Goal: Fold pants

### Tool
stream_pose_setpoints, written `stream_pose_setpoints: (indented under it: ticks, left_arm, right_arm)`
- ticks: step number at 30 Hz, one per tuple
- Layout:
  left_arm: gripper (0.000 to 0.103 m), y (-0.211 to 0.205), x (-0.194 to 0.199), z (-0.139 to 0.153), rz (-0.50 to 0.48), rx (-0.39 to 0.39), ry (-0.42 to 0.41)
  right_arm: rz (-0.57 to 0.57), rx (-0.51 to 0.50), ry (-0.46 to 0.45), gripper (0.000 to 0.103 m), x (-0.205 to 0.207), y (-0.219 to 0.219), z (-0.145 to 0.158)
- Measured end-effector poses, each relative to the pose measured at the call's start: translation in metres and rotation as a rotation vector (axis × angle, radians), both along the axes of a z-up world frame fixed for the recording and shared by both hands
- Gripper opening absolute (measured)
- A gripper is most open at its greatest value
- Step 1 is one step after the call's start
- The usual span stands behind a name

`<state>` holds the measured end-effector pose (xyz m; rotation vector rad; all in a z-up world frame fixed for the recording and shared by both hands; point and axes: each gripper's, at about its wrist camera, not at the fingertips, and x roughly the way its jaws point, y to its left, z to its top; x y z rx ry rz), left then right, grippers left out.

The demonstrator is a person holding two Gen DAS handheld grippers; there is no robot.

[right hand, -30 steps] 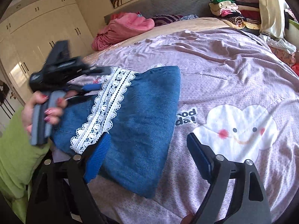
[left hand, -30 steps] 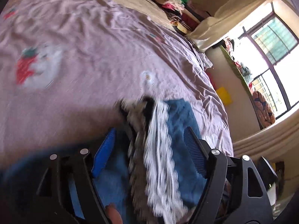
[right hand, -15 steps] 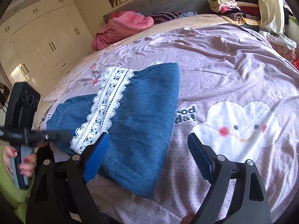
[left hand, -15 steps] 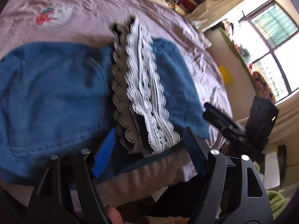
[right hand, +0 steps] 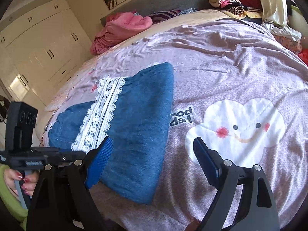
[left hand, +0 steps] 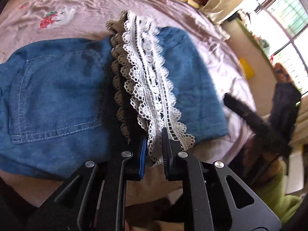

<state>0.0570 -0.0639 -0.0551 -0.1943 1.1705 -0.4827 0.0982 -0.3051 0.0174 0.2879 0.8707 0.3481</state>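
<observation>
Our left gripper [left hand: 156,144] is closing on the lace hem [left hand: 148,88] of the pants [left hand: 57,94] at the bed's [right hand: 240,73] near edge, right gripper [right hand: 152,163] spread and empty; we should catch every layer before lifting.

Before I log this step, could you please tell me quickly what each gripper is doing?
Left gripper: closing, pads pinching the white lace trim of the denim pants.
Right gripper: open, holding nothing.
</observation>
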Motion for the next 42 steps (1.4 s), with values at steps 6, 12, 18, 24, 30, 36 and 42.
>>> stream_pose_setpoints:
  ticks: [6,12,18,24,30,36,42]
  left_arm:
    - [0.013,0.002,0.004,-0.007,0.017,-0.003,-0.001]
    - [0.019,-0.004,0.002,-0.006,0.009,0.027,-0.029]
    - [0.047,-0.005,-0.006,0.011,0.003,0.090,-0.125]
    - [0.069,-0.003,-0.012,0.035,-0.016,0.081,-0.227]
    - [0.087,-0.019,-0.012,0.032,-0.057,0.110,-0.247]
    - [0.093,-0.027,-0.010,0.021,-0.069,0.137,-0.232]
    - [0.093,-0.033,-0.007,0.005,-0.085,0.144,-0.192]
  right_arm:
    - [0.016,-0.018,-0.017,0.085,-0.004,0.006,0.007]
    - [0.049,-0.073,-0.057,0.085,0.000,0.018,0.023]
    - [0.071,-0.117,-0.089,0.085,0.018,0.024,0.040]
    - [0.112,-0.170,-0.089,0.085,0.043,0.036,0.047]
    - [0.167,-0.211,-0.072,0.085,0.070,0.051,0.049]
    - [0.213,-0.251,-0.039,0.085,0.091,0.066,0.043]
    - [0.261,-0.231,0.010,0.083,0.109,0.081,0.030]
